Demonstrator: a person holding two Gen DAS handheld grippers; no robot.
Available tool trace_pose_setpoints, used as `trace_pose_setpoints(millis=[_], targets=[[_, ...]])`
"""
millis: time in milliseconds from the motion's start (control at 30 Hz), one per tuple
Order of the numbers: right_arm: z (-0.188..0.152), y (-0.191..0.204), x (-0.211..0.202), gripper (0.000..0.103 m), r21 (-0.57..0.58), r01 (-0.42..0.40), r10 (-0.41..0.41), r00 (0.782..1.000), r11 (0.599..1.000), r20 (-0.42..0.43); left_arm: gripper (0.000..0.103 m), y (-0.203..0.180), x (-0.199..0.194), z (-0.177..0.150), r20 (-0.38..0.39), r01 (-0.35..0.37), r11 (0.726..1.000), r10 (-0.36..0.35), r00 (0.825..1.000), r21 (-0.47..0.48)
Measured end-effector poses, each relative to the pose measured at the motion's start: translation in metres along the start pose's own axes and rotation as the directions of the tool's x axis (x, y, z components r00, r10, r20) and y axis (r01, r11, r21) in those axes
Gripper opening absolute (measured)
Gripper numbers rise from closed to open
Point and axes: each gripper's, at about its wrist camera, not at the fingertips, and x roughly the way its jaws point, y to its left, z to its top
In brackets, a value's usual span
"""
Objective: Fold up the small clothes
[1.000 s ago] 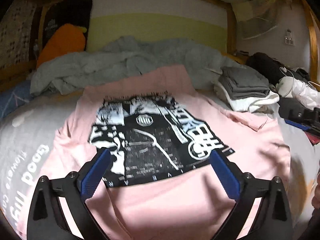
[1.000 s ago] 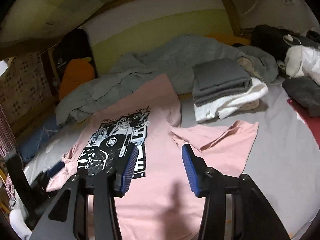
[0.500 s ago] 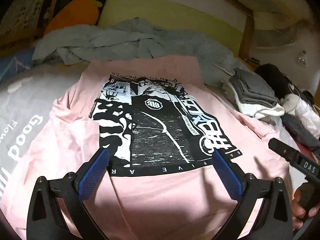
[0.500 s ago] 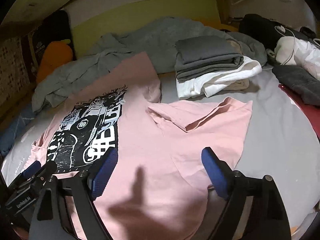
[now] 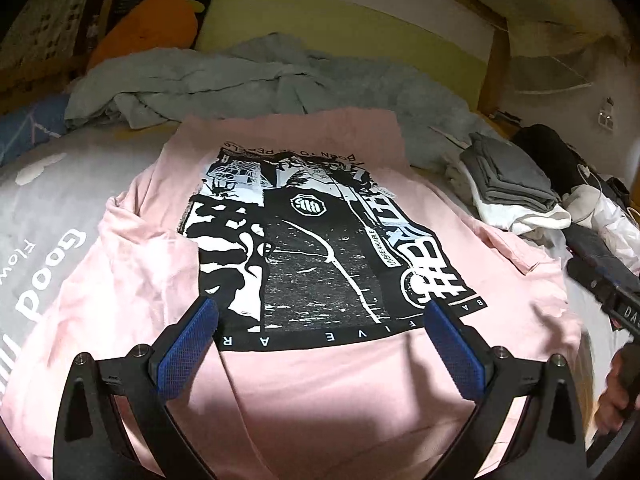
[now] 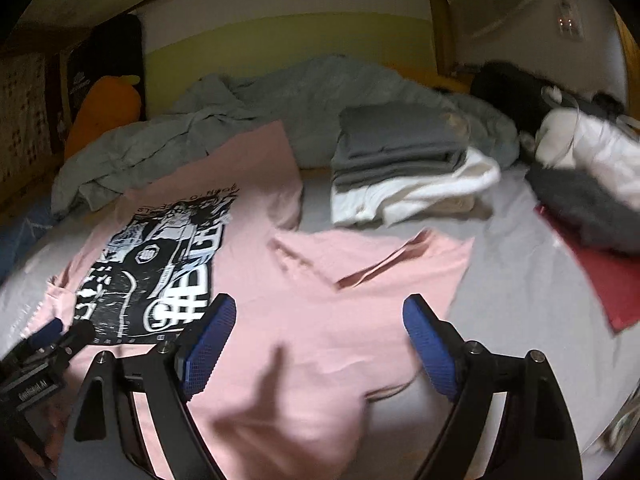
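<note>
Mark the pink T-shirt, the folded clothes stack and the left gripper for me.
pink T-shirt (image 5: 320, 372): left wrist view, plain cloth below the print.
folded clothes stack (image 6: 396, 140): right wrist view, top grey layer.
left gripper (image 5: 320, 352): left wrist view, midway between fingertips.

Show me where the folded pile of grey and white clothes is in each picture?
Left wrist view: the folded pile of grey and white clothes sits at right, beyond the pink printed T-shirt.
Right wrist view: the pile sits above centre.
Shared landmark: the orange plush pillow, upper left.
</note>
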Motion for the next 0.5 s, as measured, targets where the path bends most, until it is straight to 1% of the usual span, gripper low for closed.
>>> trace_pose_setpoints(millis=[100, 133, 233, 333, 367, 433, 467, 500], targets=[[0.009, -0.006, -0.007, 0.088, -0.117, 0.055, -0.05, 0.998, 0.992, 0.049, 0.102, -0.001, 0.0, 0.0, 0.003, -0.001, 1.0, 0.001, 1.0, 0.005], [0.011, -0.011, -0.01, 0.088, -0.138, 0.064, -0.055, 0.996, 0.988, 0.064, 0.102, -0.001, -0.001, 0.0, 0.006, -0.001, 1.0, 0.001, 1.0, 0.007], [0.014, -0.037, -0.011, 0.094, -0.102, 0.104, -0.098, 0.993, 0.989, 0.058, 0.102, -0.002, -0.001, -0.001, 0.01, -0.004, 1.0, 0.004, 1.0, 0.015], [0.021, -0.071, -0.003, 0.094, -0.039, 0.163, -0.162, 0.987, 0.986, 0.009, 0.102, -0.004, 0.0, -0.001, 0.003, -0.007, 1.0, 0.007, 1.0, 0.024], [0.023, -0.084, 0.002, 0.094, -0.008, 0.162, -0.162, 0.987, 0.987, -0.02, 0.102, -0.003, 0.0, -0.001, 0.003, -0.009, 1.0, 0.009, 1.0, 0.026], [0.027, -0.107, 0.013, 0.094, 0.061, 0.112, -0.106, 0.99, 0.992, -0.093, 0.102, -0.004, 0.0, -0.001, 0.006, -0.011, 1.0, 0.01, 1.0, 0.029], [0.029, -0.116, 0.02, 0.088, 0.091, 0.082, -0.07, 0.989, 0.992, -0.127, 0.102, -0.004, 0.0, -0.001, 0.005, -0.011, 0.999, 0.01, 1.0, 0.03], [0.032, -0.127, 0.03, 0.087, 0.127, 0.053, -0.032, 0.986, 0.991, -0.162, 0.102, -0.004, 0.0, -0.001, 0.004, -0.011, 0.999, 0.011, 1.0, 0.031]])
